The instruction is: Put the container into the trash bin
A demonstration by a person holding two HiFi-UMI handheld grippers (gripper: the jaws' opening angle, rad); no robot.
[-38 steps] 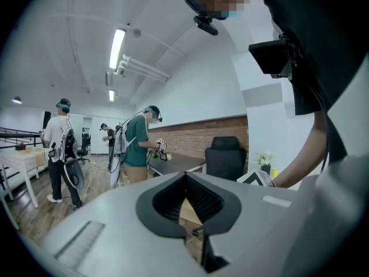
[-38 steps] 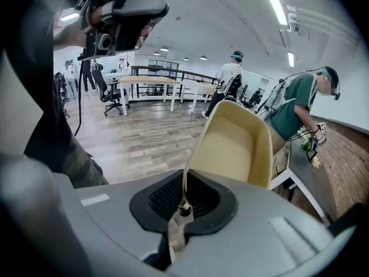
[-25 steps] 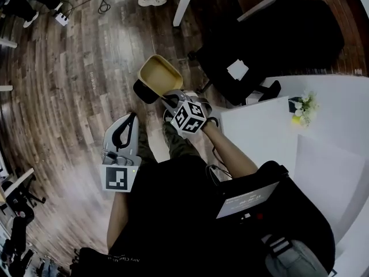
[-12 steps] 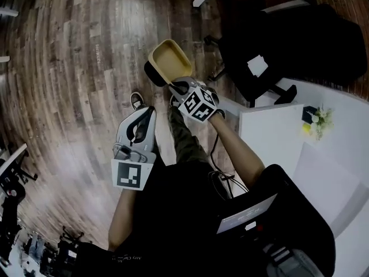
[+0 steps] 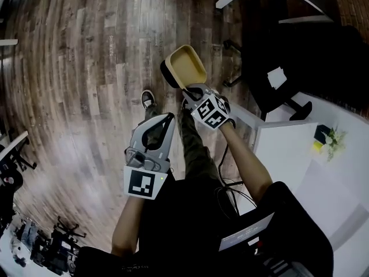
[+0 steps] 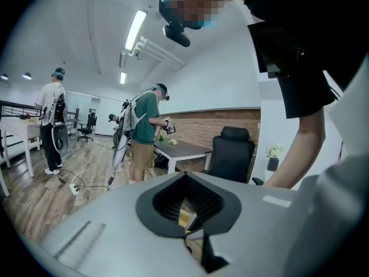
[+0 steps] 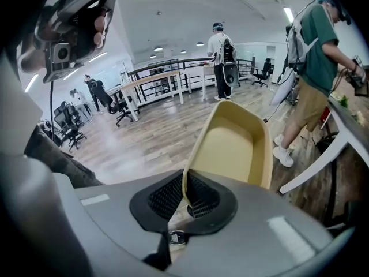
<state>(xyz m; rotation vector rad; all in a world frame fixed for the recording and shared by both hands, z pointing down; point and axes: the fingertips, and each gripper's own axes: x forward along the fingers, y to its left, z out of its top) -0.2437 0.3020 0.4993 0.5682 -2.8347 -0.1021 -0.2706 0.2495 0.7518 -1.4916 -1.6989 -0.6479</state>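
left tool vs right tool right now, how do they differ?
Grip: the right tool is shut on the rim of the tan container; the left tool is shut with nothing between its pads.
Pose: the right tool tilts down toward the wood floor; the left tool points nearer level.
Place: in the head view the right tool is held farther ahead than the left tool.
Shared: grey bodies, black ribbed pads.

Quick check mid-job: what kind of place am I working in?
Probably an open-plan office or lab: wood-plank floor, black office chair beside a table, and other people wearing rigs.
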